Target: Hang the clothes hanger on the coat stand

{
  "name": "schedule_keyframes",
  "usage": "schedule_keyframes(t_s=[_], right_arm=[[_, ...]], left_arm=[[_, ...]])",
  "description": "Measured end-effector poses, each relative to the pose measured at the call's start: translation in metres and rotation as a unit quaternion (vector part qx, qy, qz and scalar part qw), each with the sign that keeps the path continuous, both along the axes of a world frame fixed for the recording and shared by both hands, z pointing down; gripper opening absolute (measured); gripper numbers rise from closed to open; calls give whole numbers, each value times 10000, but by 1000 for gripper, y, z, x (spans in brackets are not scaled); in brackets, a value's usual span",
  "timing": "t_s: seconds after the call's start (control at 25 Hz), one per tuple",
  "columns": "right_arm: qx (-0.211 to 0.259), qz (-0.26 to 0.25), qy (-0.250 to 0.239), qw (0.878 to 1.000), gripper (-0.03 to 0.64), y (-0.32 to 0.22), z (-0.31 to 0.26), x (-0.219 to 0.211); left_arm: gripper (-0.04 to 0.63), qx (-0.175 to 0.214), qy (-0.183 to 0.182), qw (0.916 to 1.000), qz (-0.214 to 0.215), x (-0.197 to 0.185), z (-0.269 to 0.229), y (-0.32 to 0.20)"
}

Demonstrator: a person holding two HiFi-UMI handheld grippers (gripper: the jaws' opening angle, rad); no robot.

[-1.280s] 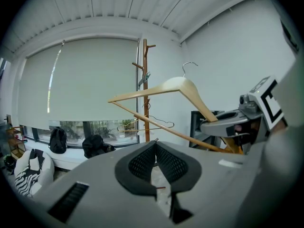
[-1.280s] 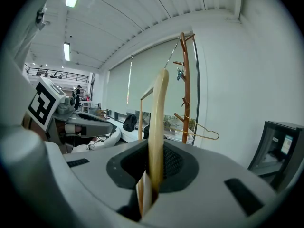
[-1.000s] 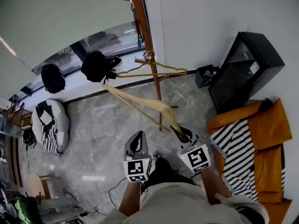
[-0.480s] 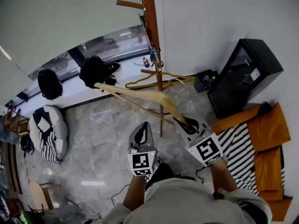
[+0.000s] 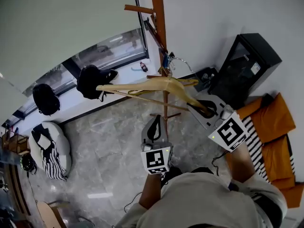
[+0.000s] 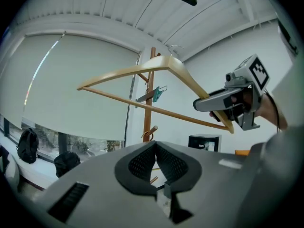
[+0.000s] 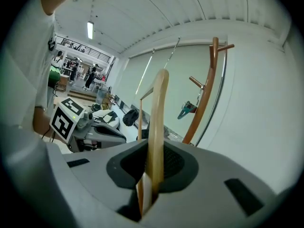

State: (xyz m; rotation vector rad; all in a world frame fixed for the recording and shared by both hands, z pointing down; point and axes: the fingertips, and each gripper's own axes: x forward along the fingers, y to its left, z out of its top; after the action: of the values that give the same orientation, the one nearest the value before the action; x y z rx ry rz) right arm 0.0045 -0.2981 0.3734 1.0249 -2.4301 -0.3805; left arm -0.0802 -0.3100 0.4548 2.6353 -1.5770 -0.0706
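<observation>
A pale wooden hanger [image 5: 142, 86] hangs level in the air in front of the brown coat stand [image 5: 158, 18]. Its metal hook [image 5: 179, 61] is close to the pole, just right of it. My right gripper [image 5: 203, 109] is shut on the hanger's right arm end; in the right gripper view the wood [image 7: 159, 108] runs up from between the jaws, with the stand [image 7: 205, 101] to the right of it. My left gripper [image 5: 154, 123] is below the hanger, shut and empty. In the left gripper view the hanger [image 6: 142, 72] crosses the stand [image 6: 151, 103].
A thin yellow hanger [image 5: 190, 82] hangs on a lower peg, and a green clip [image 5: 166, 60] is on the pole. A black cabinet [image 5: 247, 70] and an orange sofa [image 5: 266, 122] stand to the right. Black bags [image 5: 90, 79] sit on the window ledge. A striped beanbag [image 5: 45, 148] lies at the left.
Both grippers have risen. The wooden hanger went up with the right gripper, swung from slanted to level, and its hook is now beside the stand's pole.
</observation>
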Motion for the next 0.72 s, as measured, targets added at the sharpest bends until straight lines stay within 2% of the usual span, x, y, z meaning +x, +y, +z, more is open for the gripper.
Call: schedule_keyframes(t_s=[0.08, 0.28, 0.48, 0.72], right_arm=[[50, -65, 20, 10000, 34, -3, -10, -5], [33, -395, -436, 9983, 34, -7, -46, -12], [165, -484, -295, 9983, 34, -21, -75, -6], [382, -700, -481, 9957, 34, -37, -105, 3]], left_arm=[[11, 78, 34, 9999, 64, -3, -7, -6], [11, 220, 51, 9997, 70, -8, -31, -23], [11, 514, -43, 9987, -50, -10, -67, -40], [11, 943, -63, 9951, -307, -9, -116, -61]])
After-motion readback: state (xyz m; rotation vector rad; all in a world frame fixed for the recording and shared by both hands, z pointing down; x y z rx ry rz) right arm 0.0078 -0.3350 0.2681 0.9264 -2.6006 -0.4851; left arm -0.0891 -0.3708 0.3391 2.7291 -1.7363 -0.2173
